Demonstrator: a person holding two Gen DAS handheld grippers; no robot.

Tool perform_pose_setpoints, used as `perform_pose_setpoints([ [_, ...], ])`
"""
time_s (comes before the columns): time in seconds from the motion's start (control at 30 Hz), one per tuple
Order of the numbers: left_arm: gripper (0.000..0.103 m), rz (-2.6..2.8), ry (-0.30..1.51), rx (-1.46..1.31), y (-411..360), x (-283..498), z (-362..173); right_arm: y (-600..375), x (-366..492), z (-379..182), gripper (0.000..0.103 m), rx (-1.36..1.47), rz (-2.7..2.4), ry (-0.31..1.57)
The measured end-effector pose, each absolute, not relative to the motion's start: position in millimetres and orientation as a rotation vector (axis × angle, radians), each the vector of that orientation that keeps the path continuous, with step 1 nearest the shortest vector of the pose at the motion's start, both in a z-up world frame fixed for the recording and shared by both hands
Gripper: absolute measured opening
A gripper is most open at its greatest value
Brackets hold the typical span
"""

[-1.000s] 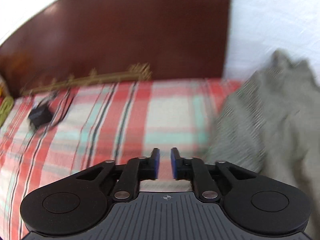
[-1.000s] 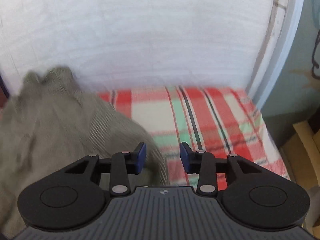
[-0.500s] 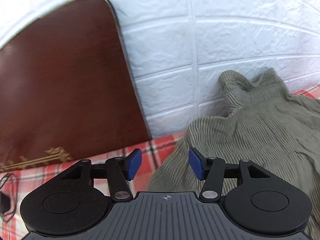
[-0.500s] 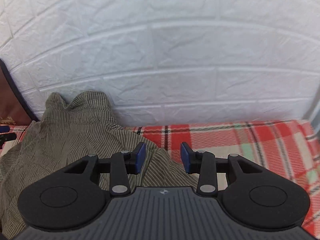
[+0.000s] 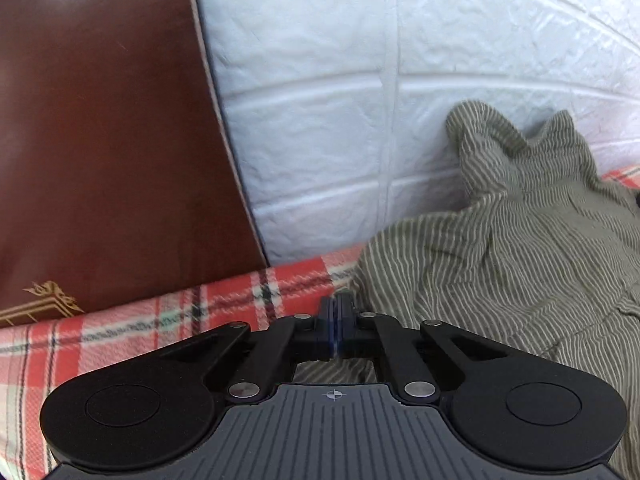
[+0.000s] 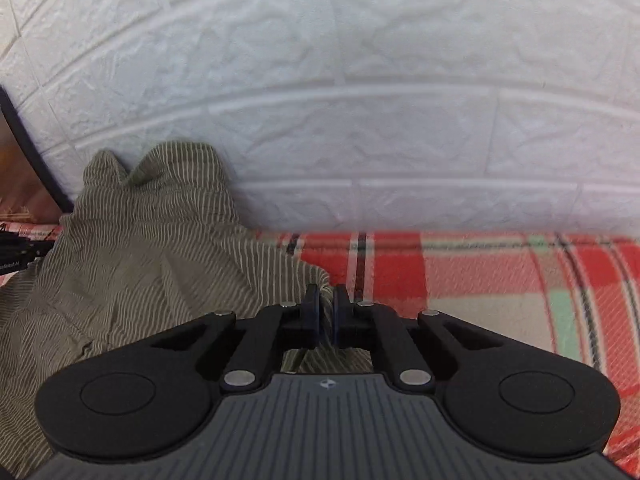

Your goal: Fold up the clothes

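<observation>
White brick-pattern wall [image 6: 360, 80]: blocks the bed's far edge. Dark brown headboard [image 5: 100, 160]: closes the left end. Striped olive garment [image 5: 500, 260]: heaped against wall; open plaid blanket [image 6: 500, 280] to its right.

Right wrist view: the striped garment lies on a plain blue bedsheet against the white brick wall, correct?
Not quite. The right wrist view shows the striped garment on a red plaid bedsheet, not plain blue. It does lie against the white brick wall.
</observation>
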State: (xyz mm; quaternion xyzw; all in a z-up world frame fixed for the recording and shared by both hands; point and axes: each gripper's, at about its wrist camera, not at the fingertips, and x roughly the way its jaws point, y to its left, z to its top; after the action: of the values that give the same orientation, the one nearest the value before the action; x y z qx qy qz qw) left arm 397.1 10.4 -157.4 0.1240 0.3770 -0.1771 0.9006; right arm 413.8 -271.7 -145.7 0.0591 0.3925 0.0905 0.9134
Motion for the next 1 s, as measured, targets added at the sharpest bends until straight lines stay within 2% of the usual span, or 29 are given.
perform_pose_setpoints([
  [0.1, 0.000, -0.330, 0.771, 0.217, 27.8, 394.9, -151.7, -279.2, 411.3, -139.8, 0.007, 0.160, 0.112, 0.758],
  [0.23, 0.000, -0.324, 0.786, 0.230, 39.8, 388.8, -152.0, -275.2, 416.8, -152.9, 0.008, 0.136, 0.041, 0.835],
  [0.3, 0.000, -0.323, 0.790, 0.265, 38.2, 385.5, -153.9, -271.3, 415.7, -151.9, 0.021, 0.117, 0.022, 0.828],
  [0.33, 0.000, -0.323, 0.790, 0.275, 38.3, 385.0, -153.9, -270.1, 414.6, -149.6, 0.025, 0.105, 0.015, 0.820],
  [0.37, 0.006, -0.319, 0.785, 0.280, 40.0, 384.9, -152.4, -269.7, 413.2, -146.8, 0.030, 0.092, 0.013, 0.812],
  [0.43, 0.026, -0.300, 0.764, 0.290, 46.0, 384.2, -148.6, -269.5, 410.5, -139.8, 0.032, 0.078, 0.018, 0.788],
  [0.47, 0.048, -0.284, 0.752, 0.288, 48.7, 384.6, -147.8, -269.3, 409.1, -135.8, 0.034, 0.075, 0.024, 0.772],
  [0.5, 0.053, -0.273, 0.745, 0.273, 50.9, 386.9, -146.5, -268.0, 407.6, -131.5, 0.041, 0.072, 0.031, 0.752],
  [0.57, 0.054, -0.270, 0.741, 0.216, 52.9, 390.8, -139.2, -264.6, 405.2, -123.4, 0.048, 0.065, 0.046, 0.713],
  [0.77, 0.057, -0.398, 0.653, 0.243, 5.5, 390.8, -117.5, -224.9, 420.6, -123.0, 0.048, -0.019, 0.164, 0.710],
  [1.0, 0.063, -0.503, 0.664, 0.404, -60.2, 400.3, -137.1, -164.6, 438.6, -135.9, 0.048, -0.249, 0.273, 0.693],
])
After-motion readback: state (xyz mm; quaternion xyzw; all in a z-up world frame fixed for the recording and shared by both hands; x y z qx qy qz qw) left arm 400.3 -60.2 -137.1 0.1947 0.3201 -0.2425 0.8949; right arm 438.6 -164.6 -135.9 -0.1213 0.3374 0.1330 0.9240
